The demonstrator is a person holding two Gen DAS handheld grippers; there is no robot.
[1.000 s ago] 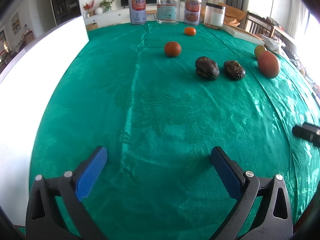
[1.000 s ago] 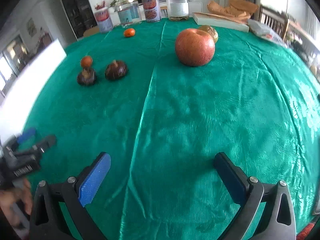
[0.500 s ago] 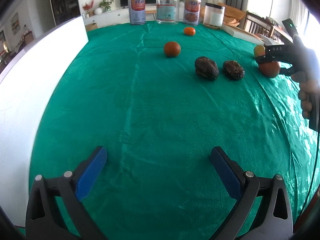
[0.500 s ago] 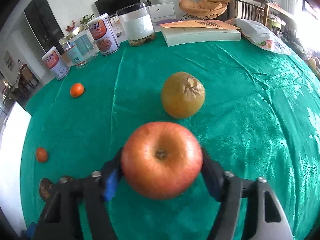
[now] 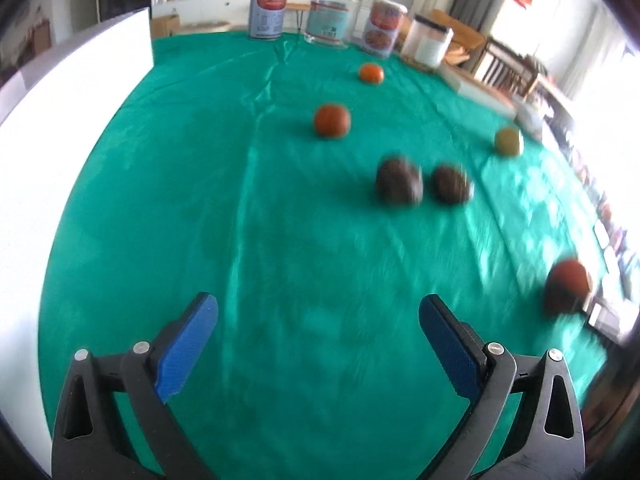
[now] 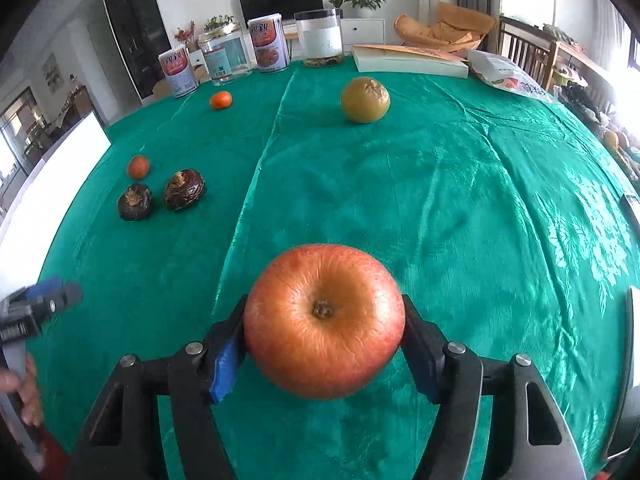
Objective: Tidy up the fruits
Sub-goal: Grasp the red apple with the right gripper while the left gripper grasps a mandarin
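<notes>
The right gripper [image 6: 324, 330] clamps the red apple [image 6: 324, 320]; the left gripper [image 5: 318, 344] is wide, empty. Ahead lie two dark fruits [image 6: 160, 196] (touching nothing), unobstructed.

Tins, jars and a box on a green tablecloth [image 6: 460, 184]

Two tins [image 6: 177, 69] [image 6: 269, 45], a glass jar [image 6: 225, 55] and a white-filled jar [image 6: 322, 38] line the far edge; a flat box [image 6: 408, 63] and a printed bag [image 6: 508, 76] lie to their right.

Two oranges [image 6: 221, 100], two dark fruits [image 6: 185, 190]
</notes>
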